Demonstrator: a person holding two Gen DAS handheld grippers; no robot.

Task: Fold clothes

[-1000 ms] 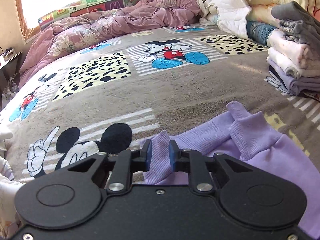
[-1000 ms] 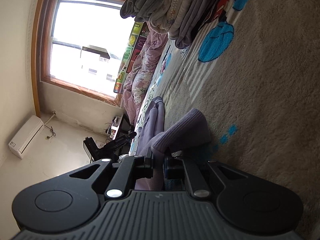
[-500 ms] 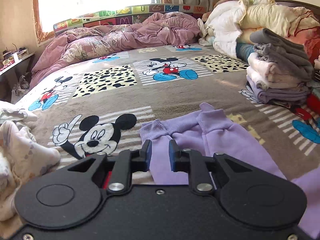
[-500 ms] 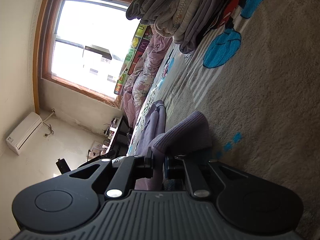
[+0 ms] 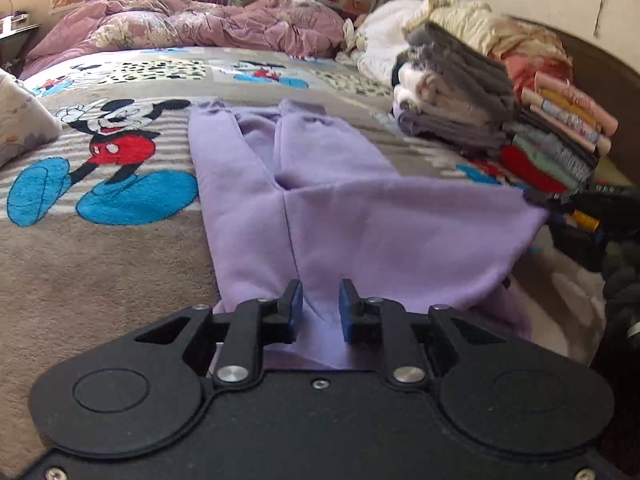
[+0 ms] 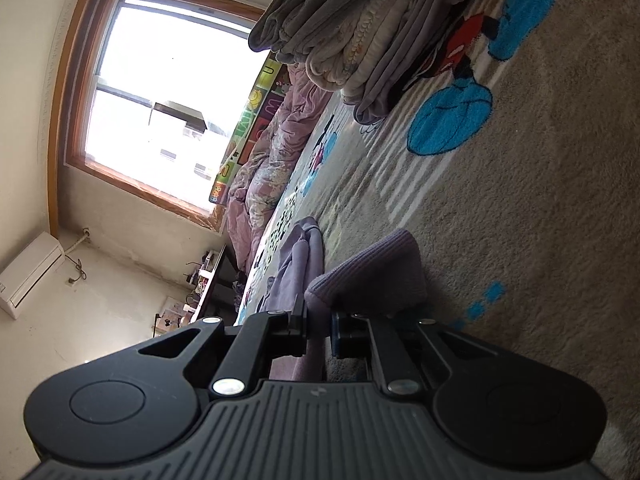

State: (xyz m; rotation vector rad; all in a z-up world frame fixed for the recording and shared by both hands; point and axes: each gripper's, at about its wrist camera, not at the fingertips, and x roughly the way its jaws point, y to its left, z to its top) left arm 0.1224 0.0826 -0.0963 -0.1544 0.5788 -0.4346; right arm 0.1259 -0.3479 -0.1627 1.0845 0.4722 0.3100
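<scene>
Both tools (image 5: 319, 312) (image 6: 319, 326) grip the purple trousers (image 5: 320, 208).

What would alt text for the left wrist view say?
A black left gripper holds the waist end of lilac trousers, stretched out along a cartoon-mouse bedspread. Stacks of folded clothes sit to the right, a rumpled pink quilt beyond.

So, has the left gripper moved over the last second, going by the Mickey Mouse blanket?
Yes. The left gripper has pulled back along the lilac fleece trousers: their cuffs now lie far ahead on the grey Mickey Mouse blanket.
</scene>
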